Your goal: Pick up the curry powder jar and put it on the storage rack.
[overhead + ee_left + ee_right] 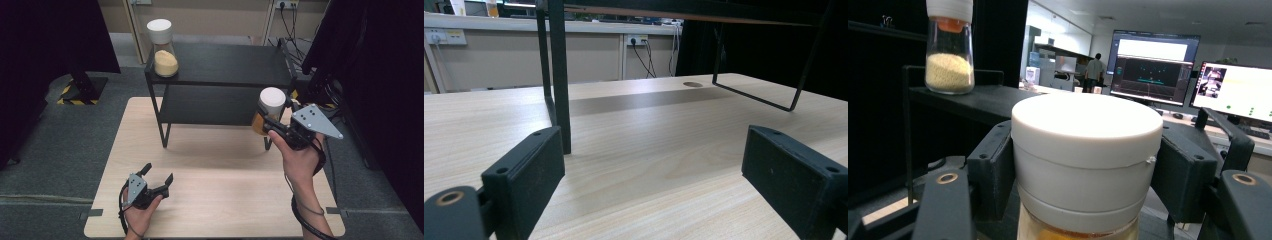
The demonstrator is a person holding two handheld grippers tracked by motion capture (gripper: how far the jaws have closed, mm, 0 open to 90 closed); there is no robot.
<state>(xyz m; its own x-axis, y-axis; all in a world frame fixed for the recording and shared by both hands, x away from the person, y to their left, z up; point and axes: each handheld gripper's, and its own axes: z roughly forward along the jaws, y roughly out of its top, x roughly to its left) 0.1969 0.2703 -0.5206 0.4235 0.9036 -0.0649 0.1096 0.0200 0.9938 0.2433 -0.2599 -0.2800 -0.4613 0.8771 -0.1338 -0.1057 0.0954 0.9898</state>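
Right gripper [268,126] clamps a jar [268,111] by its lid, beside the shelf [220,65].
Left gripper [157,176] rests open and empty on the surface [225,170], out of the way.

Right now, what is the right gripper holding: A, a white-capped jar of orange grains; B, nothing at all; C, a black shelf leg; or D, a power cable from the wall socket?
A: the right gripper has its jaws pressed on both sides of the white cap of the jar, held off the table beside the black shelf.
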